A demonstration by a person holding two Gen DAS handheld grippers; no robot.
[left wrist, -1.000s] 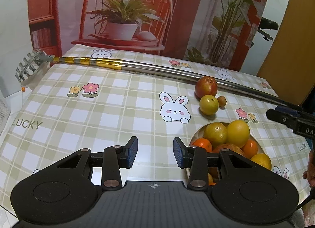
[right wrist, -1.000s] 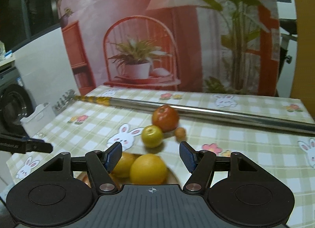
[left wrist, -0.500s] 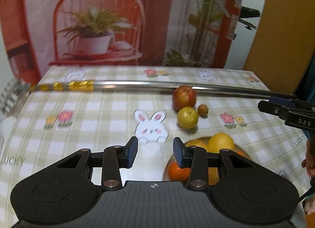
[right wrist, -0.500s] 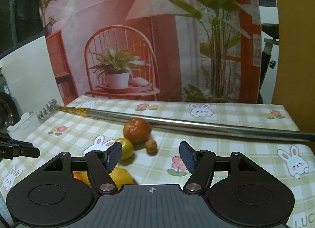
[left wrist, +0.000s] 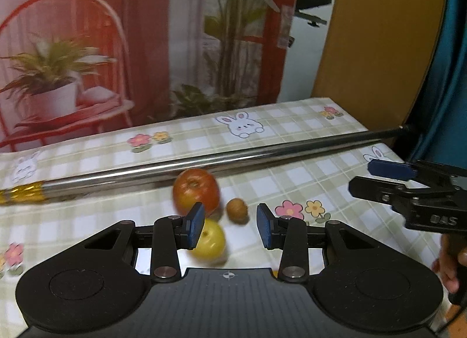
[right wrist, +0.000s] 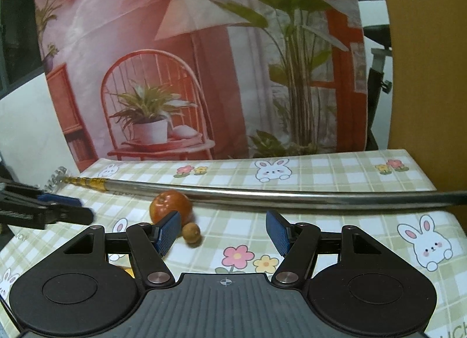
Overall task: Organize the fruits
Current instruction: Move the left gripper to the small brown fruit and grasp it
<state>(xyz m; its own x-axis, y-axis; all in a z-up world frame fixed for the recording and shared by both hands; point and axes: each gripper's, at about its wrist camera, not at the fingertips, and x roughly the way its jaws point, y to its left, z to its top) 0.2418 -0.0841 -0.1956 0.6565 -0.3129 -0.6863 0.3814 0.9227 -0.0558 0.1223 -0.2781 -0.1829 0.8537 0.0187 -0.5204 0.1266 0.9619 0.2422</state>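
Left wrist view shows my left gripper (left wrist: 228, 225) with parted, empty jaws above the yellow fruit (left wrist: 209, 241), beside the red apple (left wrist: 196, 190) on the tablecloth (left wrist: 292, 174); right gripper (right wrist: 221, 231) likewise agape; it looks firm, smooth, roll-prone, so I'd pinch its widest middle.

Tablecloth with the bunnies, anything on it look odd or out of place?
Yes. A long metal pole with a gold-banded end lies across the tablecloth, out of place among fruit. Beside it a red apple, a yellow fruit and a small brown fruit sit loose.
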